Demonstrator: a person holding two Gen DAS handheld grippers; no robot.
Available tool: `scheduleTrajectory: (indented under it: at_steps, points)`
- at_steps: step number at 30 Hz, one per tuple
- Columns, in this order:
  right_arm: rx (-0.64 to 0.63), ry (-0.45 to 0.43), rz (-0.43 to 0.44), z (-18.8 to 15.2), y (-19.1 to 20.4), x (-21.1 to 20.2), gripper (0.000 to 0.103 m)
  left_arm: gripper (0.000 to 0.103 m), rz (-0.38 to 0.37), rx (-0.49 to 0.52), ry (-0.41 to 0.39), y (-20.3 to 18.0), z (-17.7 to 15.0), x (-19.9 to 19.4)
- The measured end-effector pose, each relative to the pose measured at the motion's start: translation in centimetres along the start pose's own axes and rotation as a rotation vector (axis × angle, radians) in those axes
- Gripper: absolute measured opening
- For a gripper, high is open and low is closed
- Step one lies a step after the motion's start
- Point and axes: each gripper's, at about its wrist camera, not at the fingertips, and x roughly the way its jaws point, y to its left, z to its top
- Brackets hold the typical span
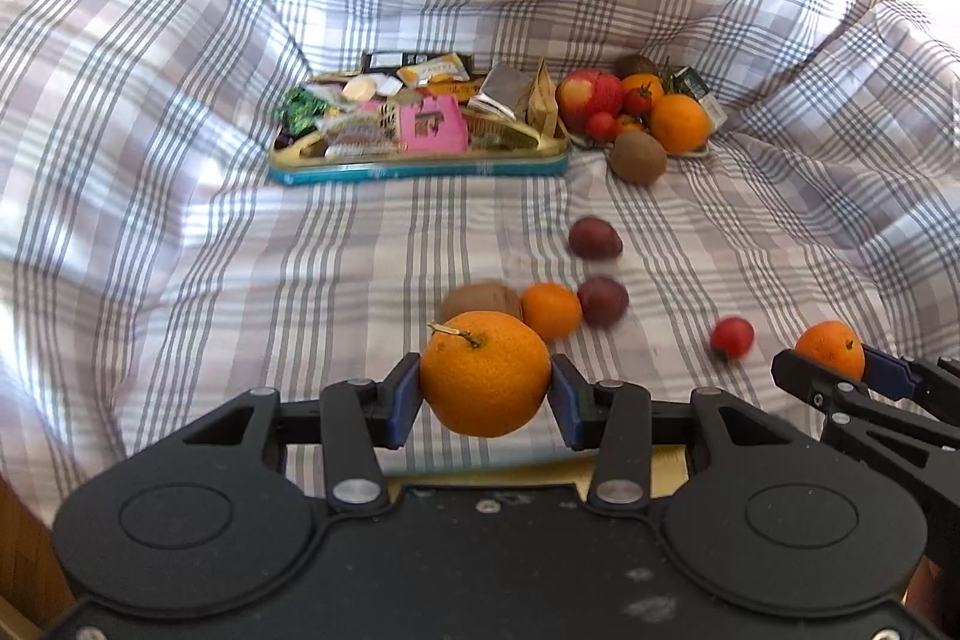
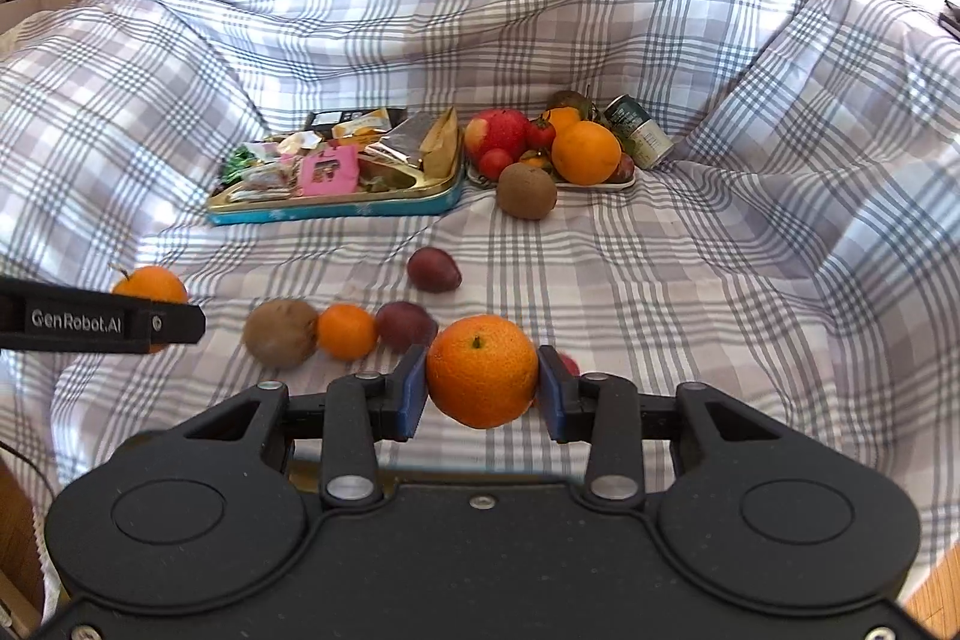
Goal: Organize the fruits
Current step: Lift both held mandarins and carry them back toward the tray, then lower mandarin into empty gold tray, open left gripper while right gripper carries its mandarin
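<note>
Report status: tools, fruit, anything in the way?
Left tool shut on stemmed orange mandarin. Right tool shut on second orange mandarin. White fruit plate heaped. Brown kiwi against its front rim.

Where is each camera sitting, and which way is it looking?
Left wrist view: sits on the left tongs, looking forward and down over the grey-checked cloth at the teal-rimmed snack tray; shows its own fingers clamping a stemmed orange, plus the right tongs at the right edge.
Right wrist view: sits on the right tongs, facing the same way; shows its fingers gripping a round orange, plus the left tongs at the left edge.
Shared: tray, fruit plate, loose fruit.
</note>
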Motion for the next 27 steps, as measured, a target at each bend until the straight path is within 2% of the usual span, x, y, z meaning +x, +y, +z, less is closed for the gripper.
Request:
scheduleTrajectory:
  at_steps: [10, 18, 27]
  points:
    - [0.009, -0.014, 0.031, -2.9, 0.5, -4.0, 0.047, 0.045, 0.008, -0.041, 0.009, -0.8, -5.0, -4.0]
    - [0.062, -0.022, 0.029, -4.5, -0.5, -7.0, 0.047, 0.045, 0.013, -0.072, 0.007, -1.3, -8.6, -6.8]
    - [0.112, 0.040, 0.016, -5.7, -0.6, -6.5, 0.047, 0.045, 0.067, -0.074, 0.056, -1.4, -10.9, -5.5]
